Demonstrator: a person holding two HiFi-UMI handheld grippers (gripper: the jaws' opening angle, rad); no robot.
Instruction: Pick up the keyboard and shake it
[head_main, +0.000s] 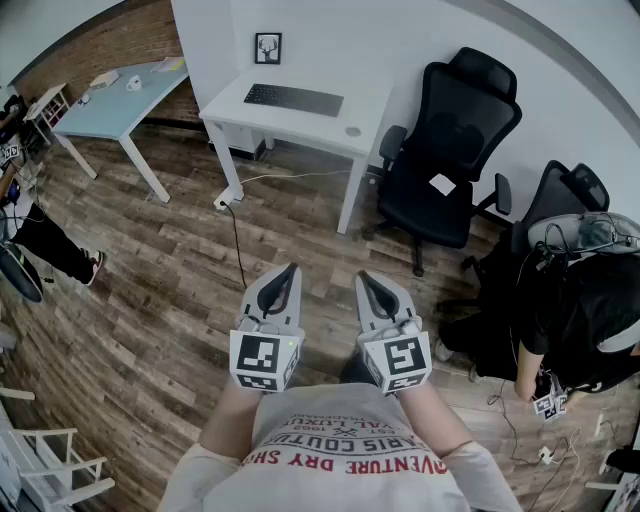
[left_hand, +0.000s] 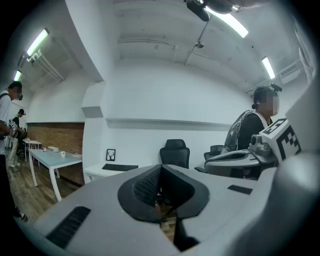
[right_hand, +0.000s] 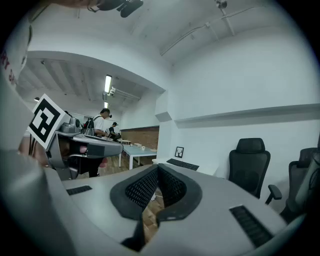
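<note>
A black keyboard (head_main: 293, 98) lies flat on a white desk (head_main: 310, 118) by the far wall, well ahead of me. It shows small in the left gripper view as the keyboard (left_hand: 120, 167) and in the right gripper view as the keyboard (right_hand: 182, 164). My left gripper (head_main: 291, 271) and right gripper (head_main: 364, 277) are held level side by side close to my chest, far from the desk. Both are shut with nothing between the jaws: left gripper (left_hand: 160, 192), right gripper (right_hand: 157, 187).
A black office chair (head_main: 447, 150) stands right of the desk, a second chair (head_main: 565, 200) further right beside a seated person (head_main: 585, 310). A light blue table (head_main: 120, 95) is at far left. A cable and plug (head_main: 228, 198) lie on the wood floor before the desk.
</note>
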